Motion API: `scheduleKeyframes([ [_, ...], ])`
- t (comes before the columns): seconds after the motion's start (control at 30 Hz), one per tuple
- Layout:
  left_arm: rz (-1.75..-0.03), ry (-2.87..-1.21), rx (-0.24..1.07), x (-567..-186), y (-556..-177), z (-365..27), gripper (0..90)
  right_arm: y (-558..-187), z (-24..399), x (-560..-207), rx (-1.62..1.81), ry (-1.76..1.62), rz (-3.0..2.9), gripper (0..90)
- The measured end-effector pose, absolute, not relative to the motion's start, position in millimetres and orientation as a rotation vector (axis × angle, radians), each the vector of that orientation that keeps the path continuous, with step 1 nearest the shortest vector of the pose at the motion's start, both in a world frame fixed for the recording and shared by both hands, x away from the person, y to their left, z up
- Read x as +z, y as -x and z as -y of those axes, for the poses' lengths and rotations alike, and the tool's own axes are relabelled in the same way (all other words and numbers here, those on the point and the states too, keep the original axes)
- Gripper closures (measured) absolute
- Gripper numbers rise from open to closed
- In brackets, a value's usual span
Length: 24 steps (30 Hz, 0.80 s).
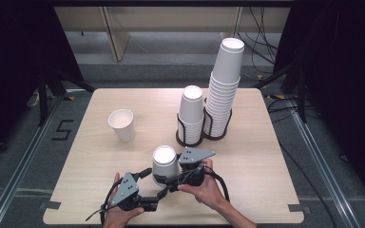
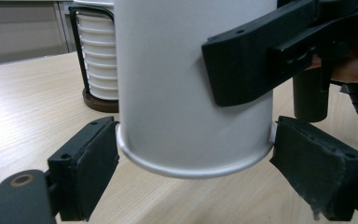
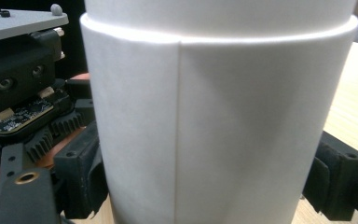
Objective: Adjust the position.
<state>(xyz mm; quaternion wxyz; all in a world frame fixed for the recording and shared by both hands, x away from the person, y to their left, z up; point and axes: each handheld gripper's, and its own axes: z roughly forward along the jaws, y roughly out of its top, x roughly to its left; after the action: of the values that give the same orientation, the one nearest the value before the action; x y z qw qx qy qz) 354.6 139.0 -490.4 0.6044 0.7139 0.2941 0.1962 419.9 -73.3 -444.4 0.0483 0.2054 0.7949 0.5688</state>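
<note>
— Nearest to us, what are the two hands doing at the front edge of the bench (image 1: 100, 156)?

— Each holds a gripper against the same upside-down paper cup (image 1: 164, 164). The cup stands mouth-down on the wood, near the front and a little left of the middle, white base facing up.

— How does the left gripper (image 1: 153, 179) stand?

— It comes in from the left, low down. In the left gripper view its two padded jaws sit on either side of the cup's rolled rim (image 2: 193, 165), right at the edge. Whether the pads truly press on the rim I cannot tell.

— And the right gripper (image 1: 171, 183)?

— It reaches the cup from the right. In the left gripper view one of its black jaws lies flat against the cup wall, higher up than the rim. In the right gripper view its jaws stand at both flanks of the wall, clenched on the cup, and a rim line across the top there suggests one cup nested over another (image 3: 219, 116).

— What else is on the bench?

— One single cup (image 1: 122, 124) stands upright, mouth up, well apart to the left rear. Behind the held cup sit two dark wire holders side by side: the short stack (image 1: 191, 114) in the left one, the tall stack (image 1: 223, 90) in the right one, all cups inverted.
</note>
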Motion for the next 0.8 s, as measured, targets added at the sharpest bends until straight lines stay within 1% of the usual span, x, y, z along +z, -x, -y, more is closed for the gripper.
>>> scheduleKeyframes([
  [0.27, -0.688, -1.665, 0.466, -490, -354, -137, 9.3, -417, 69, -445, 1.753, -0.599, -2.409, 16.2],
  [0.43, -0.678, -1.645, 0.461, -491, -356, -135, 4.4, -414, 67, -443, 1.769, -0.592, -2.423, 16.2],
  [0.5, -0.690, -1.661, 0.466, -490, -355, -135, 3.1, -412, 66, -442, 1.774, -0.586, -2.423, 16.3],
  [0.8, -0.709, -1.639, 0.462, -492, -357, -130, 0.0, -409, 61, -443, 1.790, -0.562, -2.409, 16.3],
])
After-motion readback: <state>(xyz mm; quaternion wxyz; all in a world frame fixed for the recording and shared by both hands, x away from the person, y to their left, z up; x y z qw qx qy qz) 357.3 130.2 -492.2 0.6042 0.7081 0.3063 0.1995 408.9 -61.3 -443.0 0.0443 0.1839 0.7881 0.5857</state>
